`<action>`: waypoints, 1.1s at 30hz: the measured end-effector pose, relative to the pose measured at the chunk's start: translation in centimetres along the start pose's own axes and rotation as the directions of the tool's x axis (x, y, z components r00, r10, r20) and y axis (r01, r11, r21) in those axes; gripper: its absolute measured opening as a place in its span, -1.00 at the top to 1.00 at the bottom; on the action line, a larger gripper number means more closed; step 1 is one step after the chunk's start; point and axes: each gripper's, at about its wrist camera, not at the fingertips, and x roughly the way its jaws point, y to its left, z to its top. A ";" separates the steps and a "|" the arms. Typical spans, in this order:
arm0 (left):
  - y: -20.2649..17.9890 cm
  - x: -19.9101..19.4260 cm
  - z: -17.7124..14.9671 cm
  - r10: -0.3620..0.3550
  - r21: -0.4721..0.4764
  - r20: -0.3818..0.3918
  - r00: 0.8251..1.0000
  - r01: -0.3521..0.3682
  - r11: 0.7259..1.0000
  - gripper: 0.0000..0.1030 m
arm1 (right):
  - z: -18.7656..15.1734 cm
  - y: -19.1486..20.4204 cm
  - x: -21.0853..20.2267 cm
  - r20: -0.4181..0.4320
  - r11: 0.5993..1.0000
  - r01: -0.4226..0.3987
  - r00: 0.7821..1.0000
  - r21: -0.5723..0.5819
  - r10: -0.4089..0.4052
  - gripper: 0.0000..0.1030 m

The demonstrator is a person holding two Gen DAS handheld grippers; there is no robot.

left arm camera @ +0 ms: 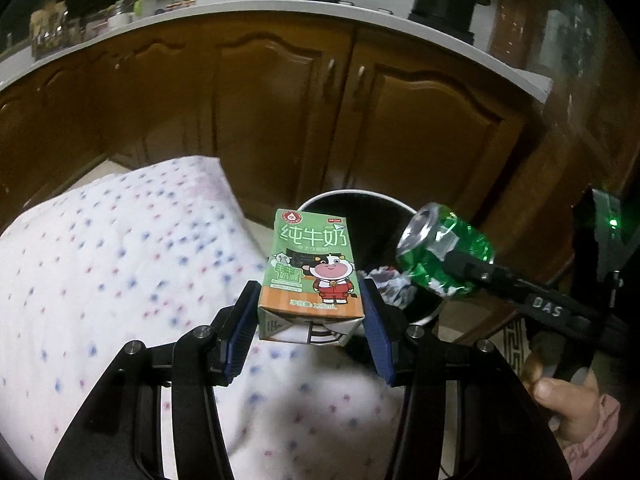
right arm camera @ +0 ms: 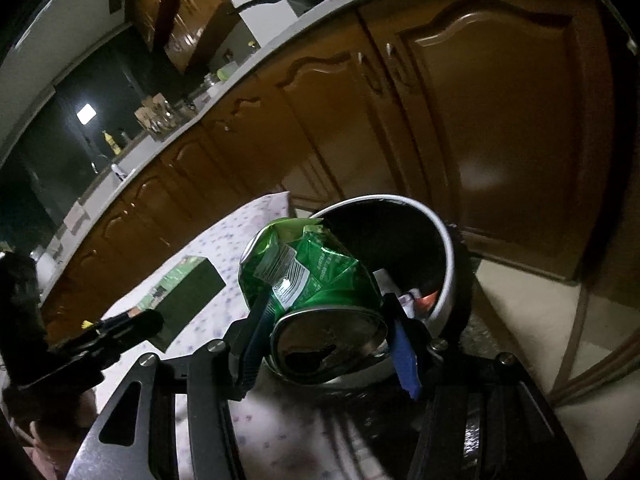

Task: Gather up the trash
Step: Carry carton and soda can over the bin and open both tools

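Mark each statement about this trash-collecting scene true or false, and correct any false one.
1. The left gripper holds a green milk carton. True.
2. The right gripper holds a smooth, undented red can. False: it holds a crushed green can.
3. The round bin is empty. False: some trash already lies inside it.
4. A white cloth with small coloured dots lies under the left gripper. True.
5. The cabinet doors behind the bin stand wide open. False: they are closed.
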 end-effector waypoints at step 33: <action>-2.9 7.7 2.3 0.019 0.096 -0.140 0.990 -0.006 0.995 0.04 | 1.9 -2.3 4.0 -0.100 0.989 0.126 0.986 -0.083 -0.134 -0.09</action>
